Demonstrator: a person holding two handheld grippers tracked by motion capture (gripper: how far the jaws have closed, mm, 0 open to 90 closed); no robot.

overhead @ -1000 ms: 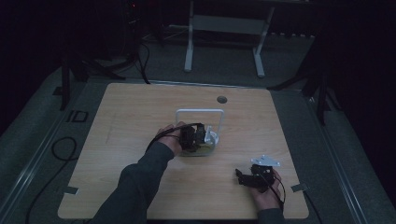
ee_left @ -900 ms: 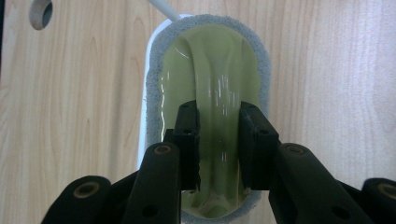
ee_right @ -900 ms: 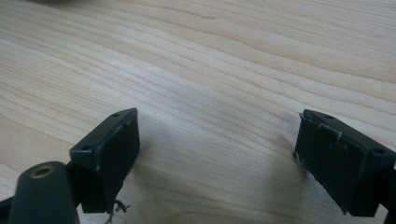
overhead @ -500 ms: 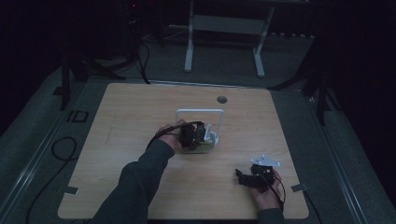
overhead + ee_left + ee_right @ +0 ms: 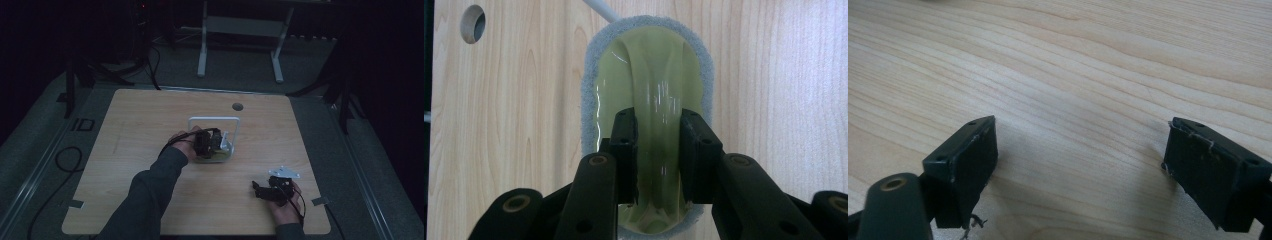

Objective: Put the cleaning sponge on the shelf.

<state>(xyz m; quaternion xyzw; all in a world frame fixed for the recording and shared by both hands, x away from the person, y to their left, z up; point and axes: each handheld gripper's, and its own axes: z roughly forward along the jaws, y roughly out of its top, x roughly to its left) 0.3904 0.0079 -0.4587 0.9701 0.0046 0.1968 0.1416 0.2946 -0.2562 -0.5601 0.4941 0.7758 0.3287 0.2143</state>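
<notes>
The left arm (image 5: pixel 150 195) reaches forward over the table, and its hand (image 5: pixel 182 145) holds the left gripper (image 5: pixel 658 150) with the jaws pinched close together. The right hand (image 5: pixel 282 210) sits low near the table's front edge. The right gripper (image 5: pixel 1083 165) has its jaws wide apart.

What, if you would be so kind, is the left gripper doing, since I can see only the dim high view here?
Observer: The left gripper has its jaws closed on the raised central ridge of a pale green plastic scrubber with a grey felt-like pad around its edge.
Operator: Thank you. Is the scrubber lifted or lying down?
Observer: It appears to lie flat on the light wooden table; I cannot confirm contact.
Operator: And could you tell me about the right gripper?
Observer: The right gripper has its jaws spread wide, with just bare wood grain between them.
Operator: Is anything else near the scrubber?
Observer: A white rod passes by the scrubber's far end.
</notes>
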